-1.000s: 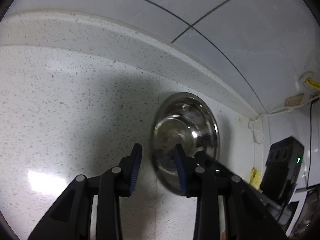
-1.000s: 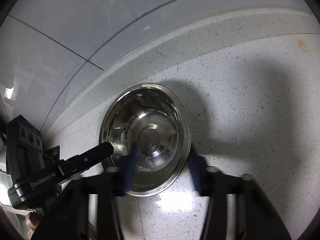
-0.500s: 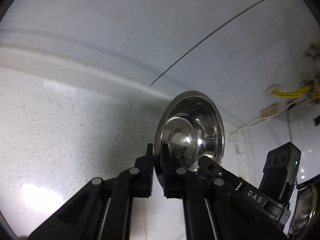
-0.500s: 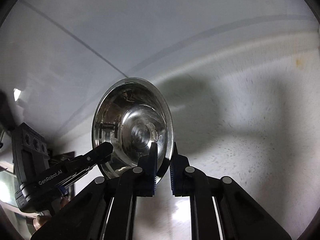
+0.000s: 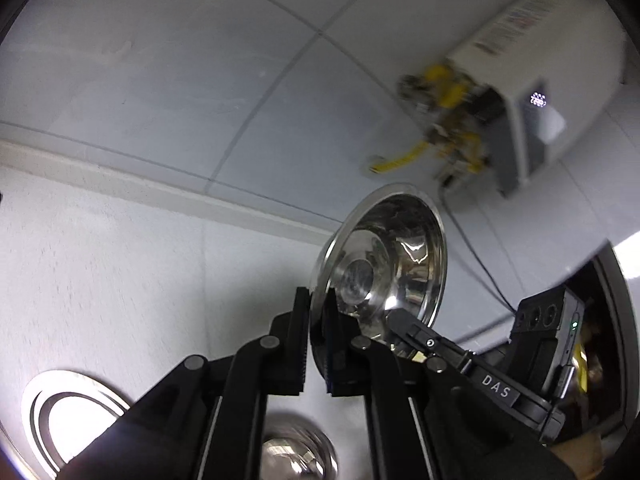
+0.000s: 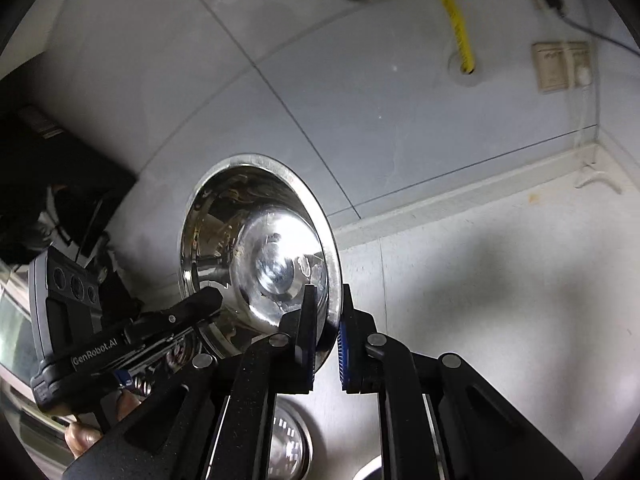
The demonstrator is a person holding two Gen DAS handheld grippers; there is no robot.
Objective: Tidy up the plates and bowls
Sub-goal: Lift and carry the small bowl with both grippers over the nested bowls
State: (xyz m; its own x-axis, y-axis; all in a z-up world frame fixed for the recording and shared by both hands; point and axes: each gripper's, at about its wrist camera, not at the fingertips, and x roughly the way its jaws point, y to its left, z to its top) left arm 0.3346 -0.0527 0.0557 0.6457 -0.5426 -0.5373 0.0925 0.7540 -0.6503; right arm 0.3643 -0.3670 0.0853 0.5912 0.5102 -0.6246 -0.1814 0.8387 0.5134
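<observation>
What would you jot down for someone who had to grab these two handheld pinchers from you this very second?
Left gripper: fingers shut on one edge of the steel bowl.
Right gripper: fingers shut on the opposite edge of that bowl, so both carry it together.
The bowl is lifted off the speckled counter, tilted on edge, in front of the tiled wall.
Below: a white plate with dark rings and another shiny metal dish on the counter.
Done: bowl picked up. Left: set it down, probably with the dishes below.
</observation>
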